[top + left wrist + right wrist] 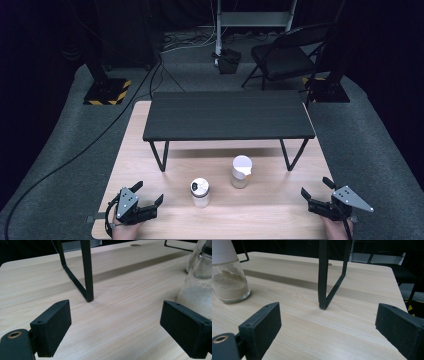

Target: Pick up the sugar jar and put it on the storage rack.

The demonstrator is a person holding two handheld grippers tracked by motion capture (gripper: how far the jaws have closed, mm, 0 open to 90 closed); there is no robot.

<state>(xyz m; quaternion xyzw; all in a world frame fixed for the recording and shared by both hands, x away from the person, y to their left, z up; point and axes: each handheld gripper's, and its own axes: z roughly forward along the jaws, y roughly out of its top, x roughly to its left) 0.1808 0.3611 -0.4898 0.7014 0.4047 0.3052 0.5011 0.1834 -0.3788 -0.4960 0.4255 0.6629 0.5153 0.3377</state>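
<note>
Grey carpet floor (60, 150), black folding chair (287, 55) and dark walls surround the wooden table (280, 200).

Overhead light is illuminating the wooden table (280, 212) evenly; surroundings from 9 through 3 o'clock are staying dark. The black shelf (227, 116) is casting a soft shadow toward 6 o'clock. Nearest jaw surfaces are blurring slightly.

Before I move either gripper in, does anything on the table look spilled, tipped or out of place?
Nothing stands out. The shaker jar and the white-capped jar both stand upright on the table, with no powder spilled around them. The left gripper and right gripper are open and touch nothing.
</note>
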